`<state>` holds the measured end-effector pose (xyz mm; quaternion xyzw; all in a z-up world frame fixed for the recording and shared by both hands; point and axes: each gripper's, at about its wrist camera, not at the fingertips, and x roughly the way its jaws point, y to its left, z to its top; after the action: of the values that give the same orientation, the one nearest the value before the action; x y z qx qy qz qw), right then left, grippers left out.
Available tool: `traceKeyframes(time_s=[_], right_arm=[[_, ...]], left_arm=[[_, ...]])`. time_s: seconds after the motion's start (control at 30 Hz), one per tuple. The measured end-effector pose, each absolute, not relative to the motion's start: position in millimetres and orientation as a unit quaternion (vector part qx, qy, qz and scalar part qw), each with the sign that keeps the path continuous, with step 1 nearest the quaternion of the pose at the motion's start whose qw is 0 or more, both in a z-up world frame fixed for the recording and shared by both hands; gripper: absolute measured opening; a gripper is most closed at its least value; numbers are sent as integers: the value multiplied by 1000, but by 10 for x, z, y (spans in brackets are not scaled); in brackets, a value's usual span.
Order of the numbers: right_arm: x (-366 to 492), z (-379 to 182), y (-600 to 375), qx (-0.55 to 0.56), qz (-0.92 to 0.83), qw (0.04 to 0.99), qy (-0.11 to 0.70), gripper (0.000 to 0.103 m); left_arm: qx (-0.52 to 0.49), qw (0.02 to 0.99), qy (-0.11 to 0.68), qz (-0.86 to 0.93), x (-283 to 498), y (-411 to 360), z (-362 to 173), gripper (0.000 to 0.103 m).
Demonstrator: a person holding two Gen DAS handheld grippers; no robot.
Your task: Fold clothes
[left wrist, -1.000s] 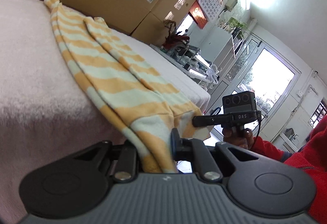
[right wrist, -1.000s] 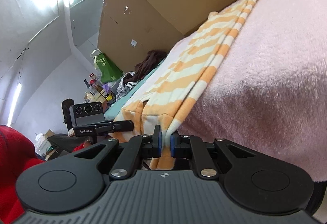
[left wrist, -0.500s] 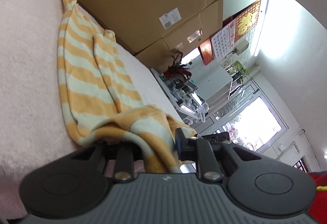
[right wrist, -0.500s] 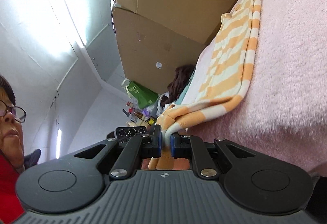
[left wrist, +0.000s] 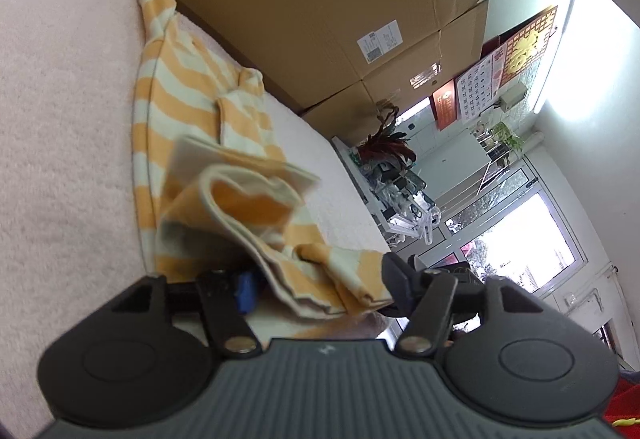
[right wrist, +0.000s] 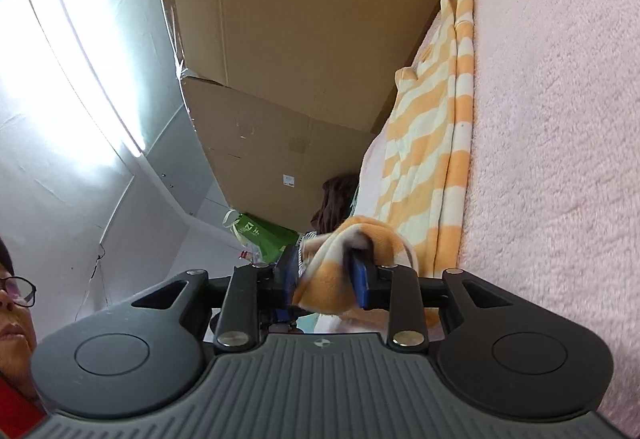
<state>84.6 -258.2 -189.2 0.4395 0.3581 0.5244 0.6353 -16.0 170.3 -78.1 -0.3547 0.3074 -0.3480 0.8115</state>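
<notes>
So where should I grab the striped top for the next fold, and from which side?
Probably at the striped top's doubled near end, where the folded-over cloth stands off the pink blanket in a loose loop. Come in low from the bed's near edge and pinch the loop. The far part lies flat, with little raised edge to catch.

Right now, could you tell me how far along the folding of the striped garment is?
Done: the orange-and-white striped garment lies lengthwise on the pink fleece blanket, narrowed. In hand: its near end is bunched between the open left hand-held gripper and right hand-held gripper, brought over the rest. Left: laying that end flat and smoothing it.
</notes>
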Motion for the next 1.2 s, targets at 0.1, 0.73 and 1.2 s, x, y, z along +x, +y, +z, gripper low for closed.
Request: traceKeyframes(time_s=[0.1, 0.73, 1.2], right_arm=[[952, -1782, -2523, 412, 524, 656, 355, 42], [589, -1542, -2414, 237, 366, 863, 256, 46], [898, -1686, -2357, 329, 338, 826, 307, 14]], left_arm=[[-345, 823, 301, -337, -14, 1763, -765, 72], [-230, 908, 268, -227, -87, 1693, -789, 85], [-208, 911, 274, -229, 160, 1594, -728, 51]])
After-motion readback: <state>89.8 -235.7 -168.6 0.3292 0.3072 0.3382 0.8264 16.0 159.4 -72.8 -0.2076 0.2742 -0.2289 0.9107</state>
